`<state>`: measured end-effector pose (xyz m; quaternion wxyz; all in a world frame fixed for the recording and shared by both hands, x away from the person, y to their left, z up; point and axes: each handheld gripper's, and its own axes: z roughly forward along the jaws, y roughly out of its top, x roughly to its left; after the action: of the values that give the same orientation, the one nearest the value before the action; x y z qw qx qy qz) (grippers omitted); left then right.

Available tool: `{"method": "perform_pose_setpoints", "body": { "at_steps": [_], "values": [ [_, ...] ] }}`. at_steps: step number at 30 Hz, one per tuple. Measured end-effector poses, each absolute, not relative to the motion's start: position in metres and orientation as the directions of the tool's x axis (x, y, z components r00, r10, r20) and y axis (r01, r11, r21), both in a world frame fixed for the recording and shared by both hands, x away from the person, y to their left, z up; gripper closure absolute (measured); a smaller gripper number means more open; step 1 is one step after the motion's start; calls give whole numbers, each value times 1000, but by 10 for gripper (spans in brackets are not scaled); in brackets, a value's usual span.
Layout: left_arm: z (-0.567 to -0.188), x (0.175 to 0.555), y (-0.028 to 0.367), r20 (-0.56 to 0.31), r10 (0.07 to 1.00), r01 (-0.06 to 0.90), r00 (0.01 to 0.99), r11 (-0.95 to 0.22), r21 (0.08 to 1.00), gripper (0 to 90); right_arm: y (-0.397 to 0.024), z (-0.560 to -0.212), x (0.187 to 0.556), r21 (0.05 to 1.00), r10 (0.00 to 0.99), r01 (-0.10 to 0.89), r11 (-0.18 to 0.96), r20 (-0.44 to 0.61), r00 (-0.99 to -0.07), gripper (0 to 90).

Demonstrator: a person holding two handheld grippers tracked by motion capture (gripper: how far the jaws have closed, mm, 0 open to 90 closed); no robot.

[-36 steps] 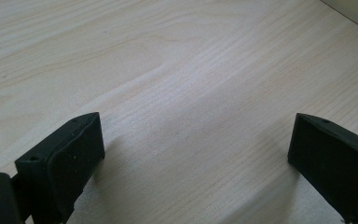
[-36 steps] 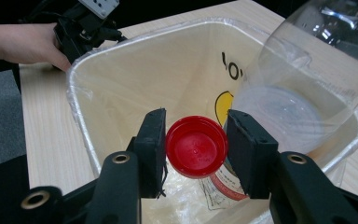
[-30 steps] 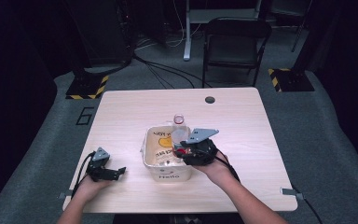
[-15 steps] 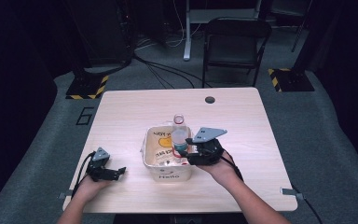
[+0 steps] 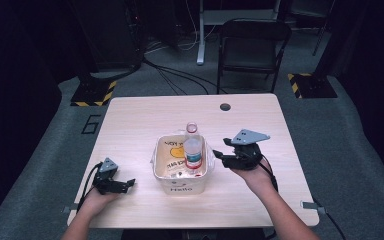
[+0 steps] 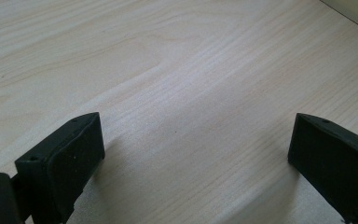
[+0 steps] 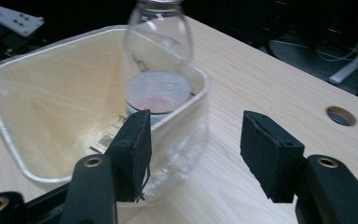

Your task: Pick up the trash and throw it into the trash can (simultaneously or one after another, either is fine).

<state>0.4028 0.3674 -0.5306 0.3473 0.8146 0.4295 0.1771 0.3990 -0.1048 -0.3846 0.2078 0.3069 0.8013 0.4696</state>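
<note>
A clear plastic bottle [image 5: 192, 147] stands up in a cream tub [image 5: 162, 170] in the middle of the picture from above. The right gripper [image 5: 219, 155] sits just to the right of the tub. Its jaws have just been opening, and nothing is between them now. In the right gripper view the bottle [image 7: 161, 70] is in the upper middle, past the jaws. The left gripper [image 5: 126, 184] is at the lower left, resting on the wooden table [image 5: 145, 115]. Its jaws are wide apart, holding nothing.
</note>
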Motion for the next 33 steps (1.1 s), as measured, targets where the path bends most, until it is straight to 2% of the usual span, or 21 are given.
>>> {"method": "perform_pose_setpoints", "body": {
  "at_steps": [9,33],
  "values": [
    [-531,403,367,-11,822,577,569,-390,718,33,-134,-391,403,882,763,341,325,-32,-645,407],
    [-531,403,367,-7,824,573,566,-387,722,33,-172,-445,400,855,847,453,253,30,-530,397]
  ]
}}
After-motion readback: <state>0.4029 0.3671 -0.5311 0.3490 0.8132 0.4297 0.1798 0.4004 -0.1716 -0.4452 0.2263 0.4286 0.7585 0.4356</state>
